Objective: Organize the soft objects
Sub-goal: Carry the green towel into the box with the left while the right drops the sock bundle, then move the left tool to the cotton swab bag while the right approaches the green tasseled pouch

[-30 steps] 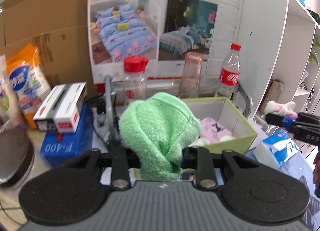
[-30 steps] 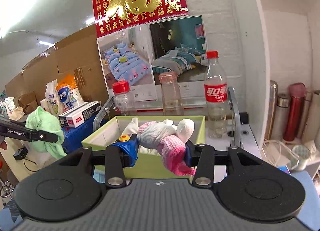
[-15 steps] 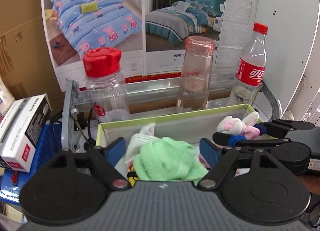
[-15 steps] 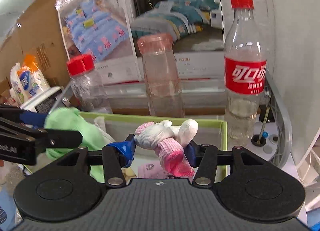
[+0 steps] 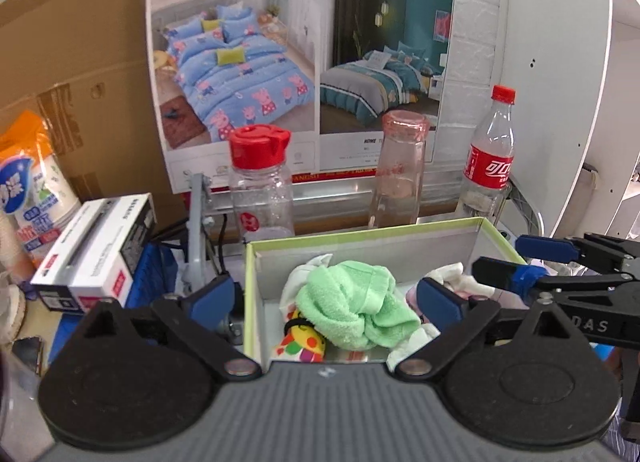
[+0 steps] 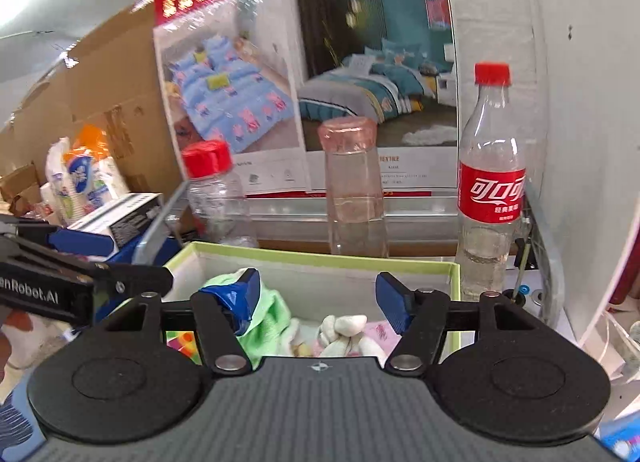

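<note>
Inside green box (image 5: 360, 232), green cloth (image 5: 352, 308), pink-white sock (image 6: 344, 332), left claw (image 5: 326, 300) spread, right claw (image 6: 320, 296) spread

The left gripper (image 5: 326, 298) hangs with its jaws spread wide and nothing between them. The right gripper (image 6: 322, 294), close alongside, is likewise spread and empty.

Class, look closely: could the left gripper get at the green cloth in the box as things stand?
Probably yes: the left gripper is open above the green-rimmed box, and the green cloth lies on top, uncovered, between its fingers.
</note>
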`<action>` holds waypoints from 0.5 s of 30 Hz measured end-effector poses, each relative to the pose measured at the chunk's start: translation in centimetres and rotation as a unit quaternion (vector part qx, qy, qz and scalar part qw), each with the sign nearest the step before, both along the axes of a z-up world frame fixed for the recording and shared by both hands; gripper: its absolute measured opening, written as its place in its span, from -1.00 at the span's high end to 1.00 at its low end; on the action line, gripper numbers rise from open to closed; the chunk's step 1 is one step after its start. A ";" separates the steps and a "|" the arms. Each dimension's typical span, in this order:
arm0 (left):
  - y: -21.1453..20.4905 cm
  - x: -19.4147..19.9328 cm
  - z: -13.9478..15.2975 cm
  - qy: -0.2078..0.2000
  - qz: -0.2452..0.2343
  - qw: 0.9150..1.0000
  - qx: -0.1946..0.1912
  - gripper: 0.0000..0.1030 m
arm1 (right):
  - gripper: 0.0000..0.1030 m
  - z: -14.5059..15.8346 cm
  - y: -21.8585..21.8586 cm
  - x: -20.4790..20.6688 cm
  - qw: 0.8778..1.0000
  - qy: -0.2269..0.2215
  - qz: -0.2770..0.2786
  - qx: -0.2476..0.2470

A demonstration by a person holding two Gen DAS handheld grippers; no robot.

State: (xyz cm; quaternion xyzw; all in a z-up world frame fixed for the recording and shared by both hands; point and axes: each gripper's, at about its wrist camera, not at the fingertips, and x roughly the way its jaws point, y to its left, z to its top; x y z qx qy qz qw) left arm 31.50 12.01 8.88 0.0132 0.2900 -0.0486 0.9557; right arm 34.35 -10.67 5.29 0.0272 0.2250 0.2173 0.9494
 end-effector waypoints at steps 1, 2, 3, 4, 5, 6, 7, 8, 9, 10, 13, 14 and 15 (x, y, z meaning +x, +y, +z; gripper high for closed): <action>0.4 -1.4 0.0 -0.004 0.003 1.000 -0.002 -0.88 | 0.01 0.2 -0.1 -1.5 1.000 -0.007 0.004 -0.001; 0.8 -2.6 0.0 -0.006 0.007 1.000 -0.005 -0.89 | 0.01 0.3 -0.2 -2.9 1.000 -0.011 0.006 -0.003; 1.3 -3.9 -0.2 -0.004 0.014 1.000 -0.008 -0.89 | 0.00 0.3 -0.5 -4.6 1.000 -0.015 0.004 -0.006; 1.8 -5.3 -0.5 -0.001 0.021 1.000 -0.012 -0.90 | 0.00 0.1 -0.8 -6.1 1.000 -0.016 0.001 -0.007; 2.2 -6.7 -1.0 0.002 0.027 1.000 -0.014 -0.91 | -0.01 -0.2 -1.1 -7.7 1.000 -0.017 -0.001 -0.010; 2.6 -7.9 -1.6 0.007 0.032 0.999 -0.014 -0.92 | -0.01 -0.6 -1.3 -9.1 1.000 -0.015 -0.003 -0.013; 3.0 -9.2 -2.4 0.015 0.043 0.999 -0.012 -0.92 | -0.01 -1.3 -1.6 -10.7 1.000 -0.011 -0.009 -0.018; 3.4 -10.2 -3.2 0.023 0.051 0.998 -0.011 -0.92 | -0.01 -2.0 -1.9 -12.2 1.000 -0.007 -0.016 -0.021; 3.8 -11.3 -4.3 0.035 0.062 0.997 -0.011 -0.92 | -0.02 -2.7 -2.2 -13.5 0.999 -0.002 -0.023 -0.022; 4.2 -12.1 -5.1 0.047 0.070 0.996 -0.013 -0.92 | -0.02 -3.6 -2.6 -14.8 0.999 0.007 -0.034 -0.022; 5.8 -14.8 -8.2 0.090 0.096 0.991 -0.028 -0.92 | -0.03 -6.4 -4.3 -18.2 0.997 0.039 -0.070 -0.005; 6.3 -15.5 -8.8 0.098 0.106 0.989 -0.034 -0.92 | -0.03 -7.3 -5.0 -19.2 0.996 0.049 -0.079 0.007; 6.8 -16.3 -9.5 0.104 0.116 0.987 -0.041 -0.92 | -0.03 -8.1 -5.7 -20.1 0.994 0.060 -0.087 0.017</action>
